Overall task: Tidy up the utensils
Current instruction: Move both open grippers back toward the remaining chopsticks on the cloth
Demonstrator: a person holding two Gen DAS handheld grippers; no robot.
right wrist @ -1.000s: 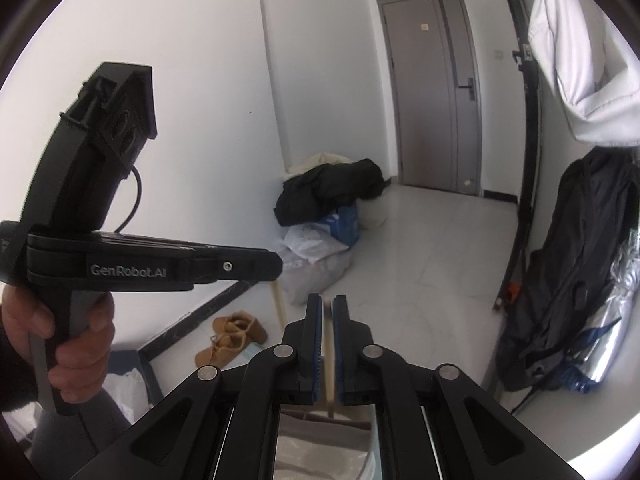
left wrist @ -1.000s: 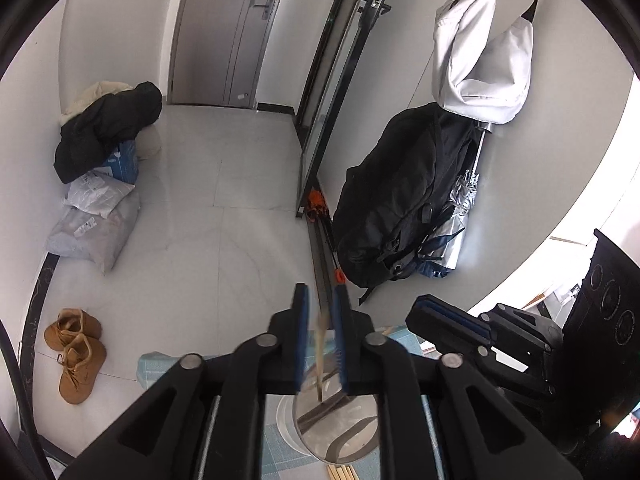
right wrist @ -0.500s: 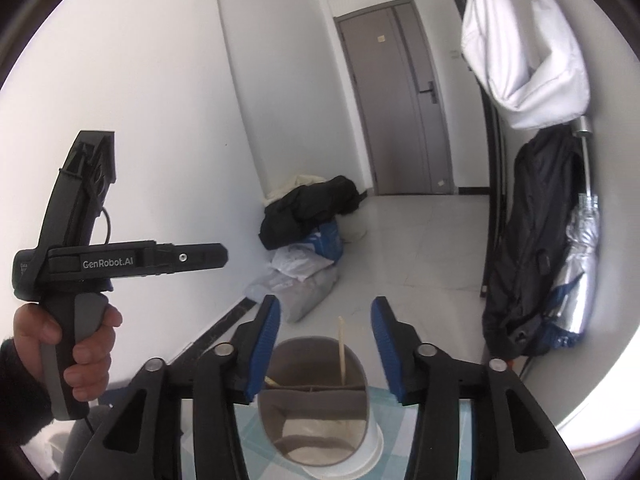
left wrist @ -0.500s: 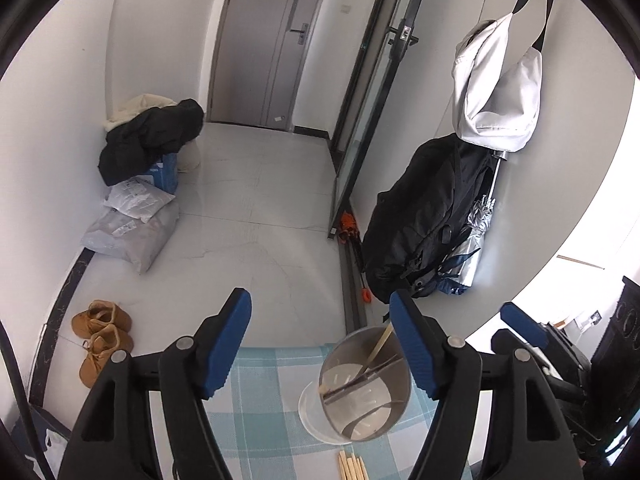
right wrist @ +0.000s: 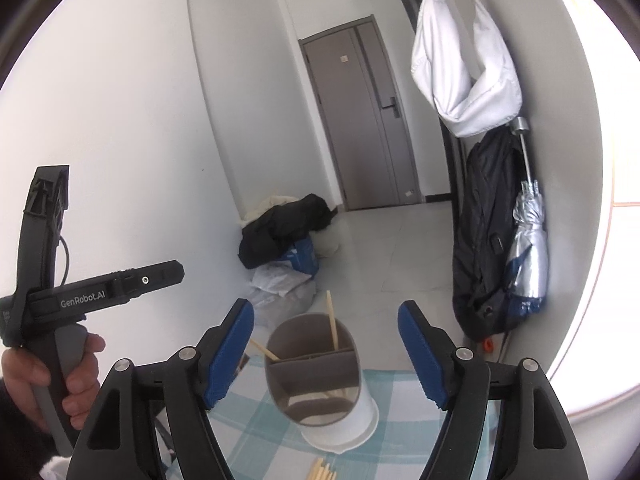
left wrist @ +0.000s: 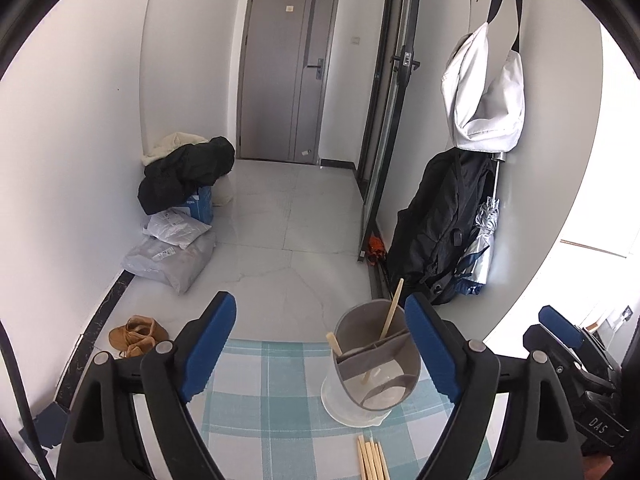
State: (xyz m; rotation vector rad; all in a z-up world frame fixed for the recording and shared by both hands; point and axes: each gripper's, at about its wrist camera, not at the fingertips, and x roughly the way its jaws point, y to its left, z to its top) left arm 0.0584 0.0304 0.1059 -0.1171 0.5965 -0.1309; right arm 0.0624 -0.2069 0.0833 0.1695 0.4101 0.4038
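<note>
Two chopsticks are seen standing in a grey-lined utensil holder (left wrist: 376,364), one (left wrist: 391,309) in its far compartment, one (left wrist: 334,344) leaning out over its left rim. More chopsticks (left wrist: 372,458) are laid flat just in front of the holder on a checked cloth (left wrist: 272,400). The left gripper (left wrist: 320,354) and right gripper (right wrist: 326,354) are both spread wide, having just been opening, with nothing pinched.

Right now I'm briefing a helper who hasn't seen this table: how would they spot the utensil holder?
Find the blue-and-white checked tablecloth by the hallway floor. Near its far edge stands a round white holder with a grey divided insert. It is the only upright container there, with two wooden chopsticks leaning out, unlike the loose chopsticks lying flat beside it.
</note>
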